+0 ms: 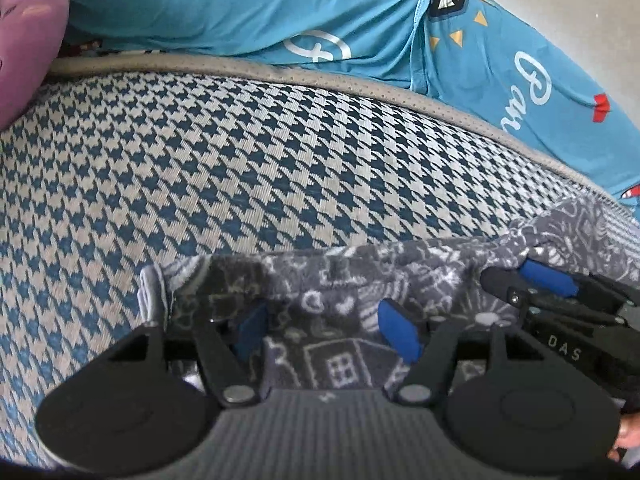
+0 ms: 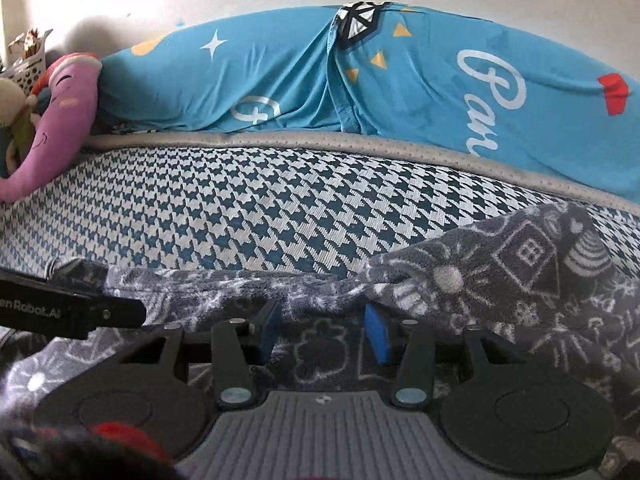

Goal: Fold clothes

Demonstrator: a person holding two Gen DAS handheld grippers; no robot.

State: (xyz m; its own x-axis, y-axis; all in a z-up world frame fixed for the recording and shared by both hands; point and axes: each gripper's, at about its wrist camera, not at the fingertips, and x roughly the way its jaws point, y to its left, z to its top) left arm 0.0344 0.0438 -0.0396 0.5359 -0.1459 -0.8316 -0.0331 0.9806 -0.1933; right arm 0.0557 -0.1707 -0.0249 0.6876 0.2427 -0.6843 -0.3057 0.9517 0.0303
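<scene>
A grey fleece garment [image 1: 340,288] with white doodle prints lies on the houndstooth bed cover [image 1: 240,160]. Its far edge runs across just beyond my fingers. My left gripper [image 1: 326,332] is open, its blue pads [image 1: 400,334] wide apart with the fleece spread between them. My right gripper [image 2: 323,334] is open too, low on the same garment [image 2: 500,272], which bunches up to its right. In the left wrist view the right gripper [image 1: 540,280] sits close by on the right, partly under a fold. The black body of the left gripper [image 2: 72,312] shows at the left of the right wrist view.
A blue printed duvet [image 2: 300,80] is heaped along the wall behind the bed cover's grey border [image 2: 320,140]. A pink plush toy [image 2: 68,100] and other soft toys sit at the far left. A hand's fingertips [image 1: 626,436] show at the lower right.
</scene>
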